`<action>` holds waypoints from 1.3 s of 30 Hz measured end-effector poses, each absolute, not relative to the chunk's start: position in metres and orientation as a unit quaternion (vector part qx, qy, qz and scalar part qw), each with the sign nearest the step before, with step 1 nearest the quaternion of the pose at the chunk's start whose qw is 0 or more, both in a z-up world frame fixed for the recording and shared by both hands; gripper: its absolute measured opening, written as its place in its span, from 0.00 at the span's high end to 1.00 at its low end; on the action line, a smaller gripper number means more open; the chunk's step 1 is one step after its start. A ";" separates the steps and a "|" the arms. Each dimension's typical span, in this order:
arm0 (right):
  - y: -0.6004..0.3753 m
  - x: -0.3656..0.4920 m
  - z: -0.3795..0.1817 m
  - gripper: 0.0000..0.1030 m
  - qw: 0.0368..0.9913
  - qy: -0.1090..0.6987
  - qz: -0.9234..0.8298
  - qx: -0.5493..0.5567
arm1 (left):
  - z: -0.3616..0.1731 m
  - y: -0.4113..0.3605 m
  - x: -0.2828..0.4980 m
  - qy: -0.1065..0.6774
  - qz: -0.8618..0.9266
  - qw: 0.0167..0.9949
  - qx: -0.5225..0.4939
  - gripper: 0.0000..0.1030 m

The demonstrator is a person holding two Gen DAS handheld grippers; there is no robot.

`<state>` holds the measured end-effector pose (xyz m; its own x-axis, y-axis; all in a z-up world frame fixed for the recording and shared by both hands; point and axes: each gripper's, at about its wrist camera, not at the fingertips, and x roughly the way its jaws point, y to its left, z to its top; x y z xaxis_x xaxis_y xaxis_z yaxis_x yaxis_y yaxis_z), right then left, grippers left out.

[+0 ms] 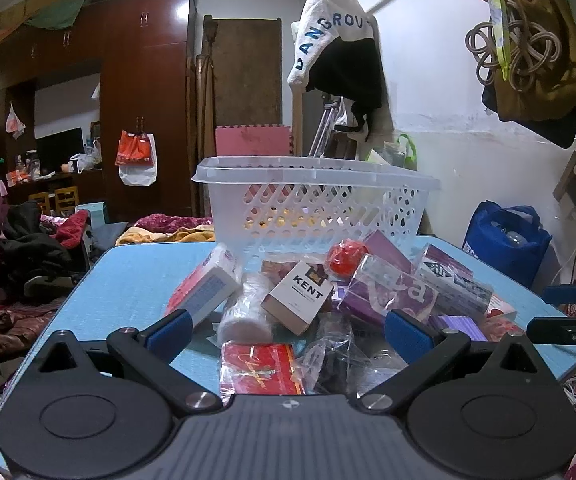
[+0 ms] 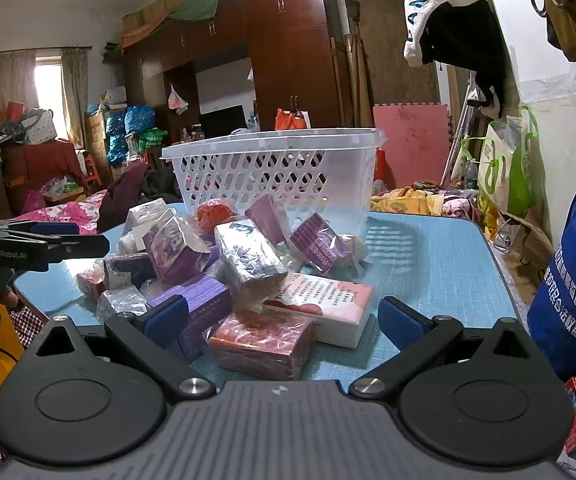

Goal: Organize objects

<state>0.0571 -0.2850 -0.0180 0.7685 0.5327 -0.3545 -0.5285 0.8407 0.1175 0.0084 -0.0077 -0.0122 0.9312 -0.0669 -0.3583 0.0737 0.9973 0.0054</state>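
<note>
A light blue worktop (image 1: 127, 280) carries a loose heap of small packaged goods, and a clear plastic basket (image 1: 316, 200) with a latticed wall stands upright at its far side, just beyond the heap.

The left gripper (image 1: 288, 330) hangs low at the near edge with its jaws spread wide and nothing between them. Between its blue pads lie a red packet in clear wrap (image 1: 259, 368) at the very near edge and, a little farther, a white KENT box (image 1: 298, 296) tilted on the pile. Left of that box leans a pink and white box (image 1: 203, 284); right of it lies a purple wrapped pack (image 1: 392, 292). A red ball (image 1: 346, 258) sits near the basket's foot.

The right gripper (image 2: 283, 322) also has its jaws spread wide, holding nothing. A dark red box in wrap (image 2: 263, 344) lies between its pads, touching a flat white and pink carton (image 2: 324, 300) just beyond. Purple boxes (image 2: 191, 304) crowd the left of the heap. At the right, off the worktop, stands a blue bag (image 2: 568, 300).
</note>
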 end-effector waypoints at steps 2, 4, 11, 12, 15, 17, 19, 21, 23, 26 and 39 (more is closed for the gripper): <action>-0.285 0.057 -0.018 0.00 0.940 0.190 0.282 0.005 | -0.012 -0.008 0.009 0.183 -0.036 0.982 0.009 0.00; -0.285 0.057 -0.018 0.00 0.940 0.190 0.282 0.005 | -0.013 -0.008 0.009 0.184 -0.037 0.982 0.008 0.00; -0.285 0.058 -0.019 0.00 0.940 0.193 0.283 0.004 | -0.014 -0.010 0.009 0.185 -0.039 0.982 0.012 0.00; -0.285 0.058 -0.020 0.00 0.939 0.193 0.283 0.004 | -0.015 -0.010 0.009 0.186 -0.040 0.982 0.012 0.00; -0.285 0.058 -0.020 0.00 0.939 0.194 0.283 0.004 | -0.015 -0.011 0.010 0.188 -0.041 0.981 0.010 0.00; -0.285 0.058 -0.020 0.00 0.939 0.194 0.284 0.004 | -0.016 -0.010 0.010 0.189 -0.041 0.981 0.009 0.00; -0.285 0.059 -0.020 0.00 0.939 0.194 0.283 0.003 | -0.016 -0.011 0.011 0.190 -0.041 0.981 0.010 0.00; -0.285 0.058 -0.020 0.00 0.939 0.194 0.283 0.003 | -0.017 -0.011 0.011 0.191 -0.042 0.981 0.010 0.00; -0.284 0.059 -0.020 0.00 0.939 0.195 0.283 0.003 | -0.017 -0.011 0.011 0.192 -0.042 0.980 0.010 0.00; -0.284 0.059 -0.021 0.00 0.939 0.196 0.284 0.003 | -0.017 -0.011 0.012 0.193 -0.043 0.980 0.010 0.00; -0.281 0.059 -0.025 0.00 0.935 0.201 0.291 0.004 | -0.020 -0.009 0.012 0.194 -0.040 0.980 0.015 0.00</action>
